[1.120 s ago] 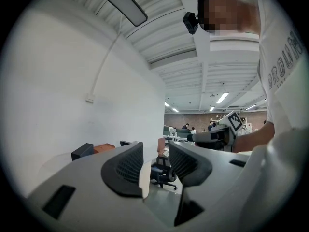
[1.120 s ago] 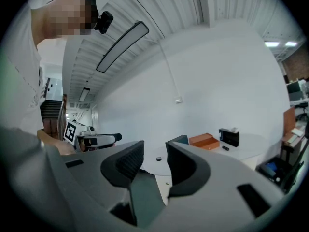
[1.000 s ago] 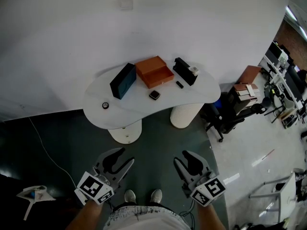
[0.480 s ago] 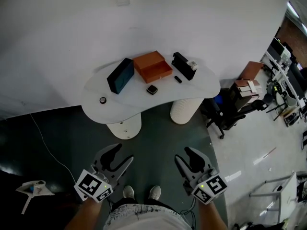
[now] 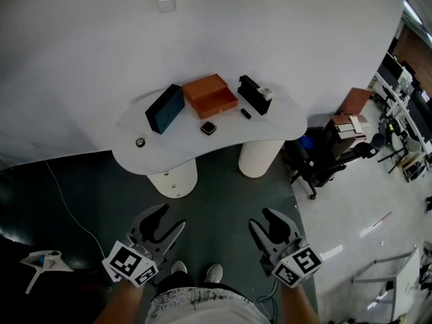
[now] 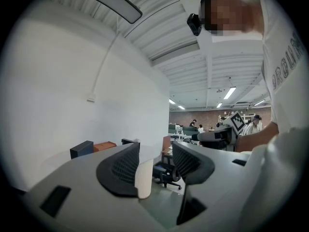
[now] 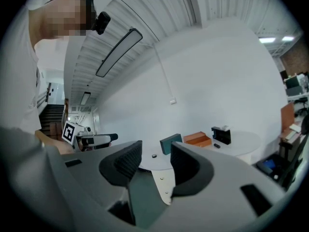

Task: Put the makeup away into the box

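orange box (image 5: 210, 94) on table (image 5: 270, 118), compact (image 5: 208, 127) only in head view, left claw (image 5: 172, 217) and right claw (image 5: 262, 219) empty, jaws just opening wider

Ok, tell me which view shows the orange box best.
Head view: the orange box is seen whole from above. Right gripper view shows it small, side-on; left gripper view only a sliver.

Grey capital letters run down the person's white T-shirt (image 6: 287, 69) in the left gripper view, but they are cut by the picture's edge and cannot be read with certainty. The left gripper (image 5: 172, 218) and the right gripper (image 5: 260, 219), both well short of the white rounded table (image 5: 270, 123), bear black-and-white square code markers on their cubes, patterns without letters. Print on the things on that table is too small to read.
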Available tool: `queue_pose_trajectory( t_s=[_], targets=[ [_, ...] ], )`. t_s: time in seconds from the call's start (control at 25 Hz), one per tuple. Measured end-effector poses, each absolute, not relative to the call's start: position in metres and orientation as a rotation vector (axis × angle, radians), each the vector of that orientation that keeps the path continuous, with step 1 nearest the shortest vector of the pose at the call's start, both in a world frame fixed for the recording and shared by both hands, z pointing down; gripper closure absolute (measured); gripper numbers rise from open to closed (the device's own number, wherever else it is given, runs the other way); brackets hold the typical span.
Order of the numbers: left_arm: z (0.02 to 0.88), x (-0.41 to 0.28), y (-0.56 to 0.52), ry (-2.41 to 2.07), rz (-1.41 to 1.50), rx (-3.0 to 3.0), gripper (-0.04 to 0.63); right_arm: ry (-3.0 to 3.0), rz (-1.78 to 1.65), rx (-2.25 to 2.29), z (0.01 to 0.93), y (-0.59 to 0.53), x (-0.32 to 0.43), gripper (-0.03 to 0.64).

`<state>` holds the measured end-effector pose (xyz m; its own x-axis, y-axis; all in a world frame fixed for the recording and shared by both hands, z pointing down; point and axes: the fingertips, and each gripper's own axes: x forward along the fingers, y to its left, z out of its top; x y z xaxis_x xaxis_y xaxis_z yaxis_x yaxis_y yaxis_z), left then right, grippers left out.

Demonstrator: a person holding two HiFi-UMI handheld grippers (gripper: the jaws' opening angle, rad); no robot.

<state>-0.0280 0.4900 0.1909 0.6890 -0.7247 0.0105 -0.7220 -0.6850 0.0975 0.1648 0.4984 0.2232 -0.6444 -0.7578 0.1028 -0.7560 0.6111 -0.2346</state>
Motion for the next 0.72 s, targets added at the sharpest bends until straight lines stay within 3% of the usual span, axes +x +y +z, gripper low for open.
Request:
queue_pose_trajectory(
  t_s=[0.72],
  targets=[
    [0.196, 0.005, 0.434, -1.178, -0.065, 2.807, 0.368, 2.783, -0.392, -1.365, 0.23, 0.45, 0.201, 0.431]
  ],
)
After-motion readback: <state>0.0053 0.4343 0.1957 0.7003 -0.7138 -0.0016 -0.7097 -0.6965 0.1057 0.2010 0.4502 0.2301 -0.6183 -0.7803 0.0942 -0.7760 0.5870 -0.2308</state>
